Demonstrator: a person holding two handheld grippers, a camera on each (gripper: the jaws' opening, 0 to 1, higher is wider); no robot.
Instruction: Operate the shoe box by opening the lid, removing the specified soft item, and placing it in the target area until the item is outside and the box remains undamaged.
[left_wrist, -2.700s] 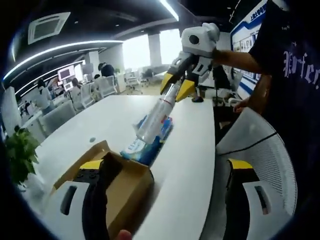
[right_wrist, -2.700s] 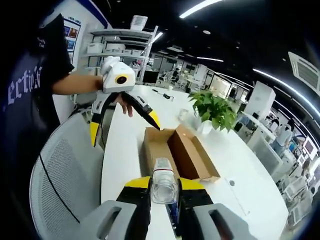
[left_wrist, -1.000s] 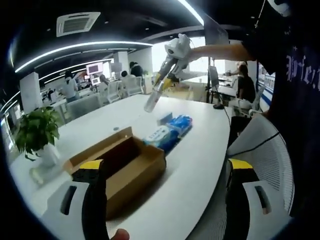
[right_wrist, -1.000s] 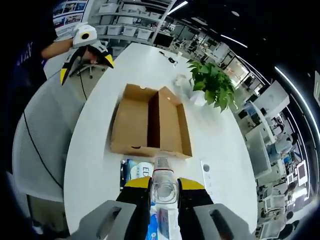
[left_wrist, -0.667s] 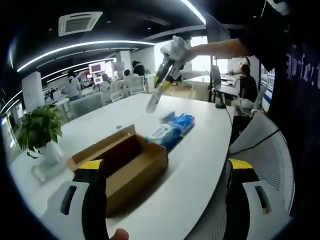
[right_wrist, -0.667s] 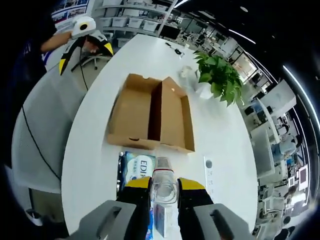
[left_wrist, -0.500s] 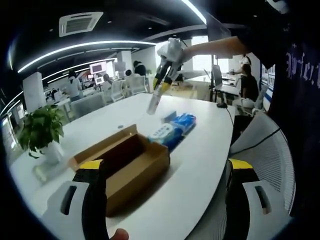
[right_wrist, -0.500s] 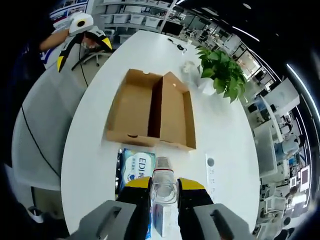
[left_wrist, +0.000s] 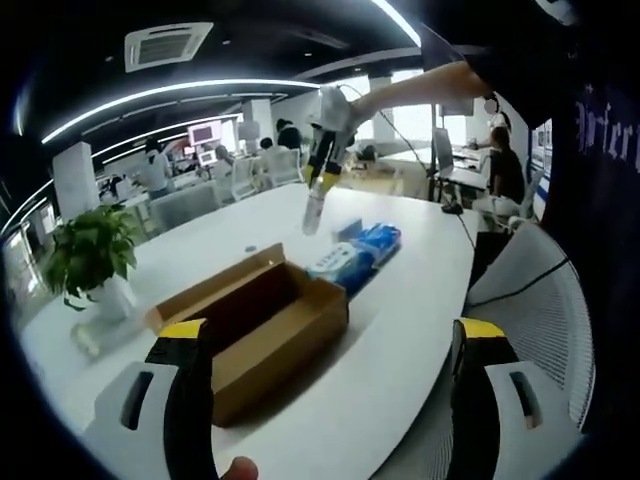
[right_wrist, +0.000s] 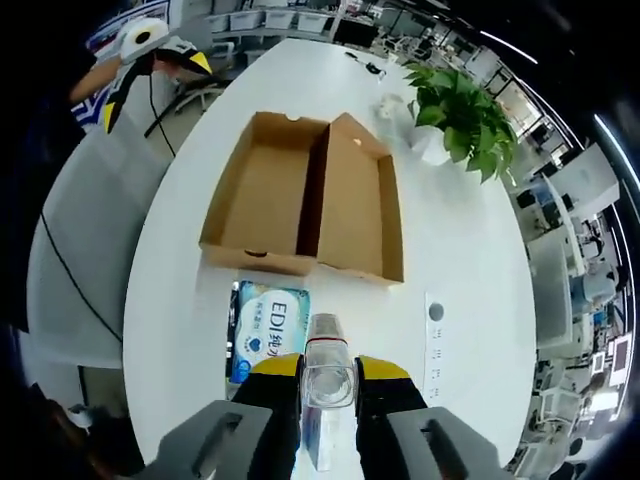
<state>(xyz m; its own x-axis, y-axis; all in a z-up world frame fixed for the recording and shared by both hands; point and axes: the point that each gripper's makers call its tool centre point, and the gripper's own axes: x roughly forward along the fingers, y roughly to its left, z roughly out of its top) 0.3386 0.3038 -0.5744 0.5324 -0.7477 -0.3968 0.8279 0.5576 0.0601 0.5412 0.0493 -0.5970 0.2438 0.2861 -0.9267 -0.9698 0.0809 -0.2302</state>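
Shoe box (right_wrist: 305, 215) is lying open on the table (right_wrist: 460, 250), while the right gripper (right_wrist: 327, 375) is pinching a clear bottle (right_wrist: 327, 375), likely light and slippery, above the soft blue pack (right_wrist: 268, 330); left gripper (left_wrist: 325, 345) jaws spread.

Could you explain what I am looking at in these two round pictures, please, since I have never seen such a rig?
A person holds a hand-operated claw in each hand, and each carries a fisheye camera looking along its jaws. In the right gripper view, the right claw is shut on a clear plastic bottle, high above a white table. On the table lie an open cardboard shoe box and a blue wipes pack beside it. The left gripper view looks across the table from low down; the left claw is open and empty, and the potted plant stands beyond the box.
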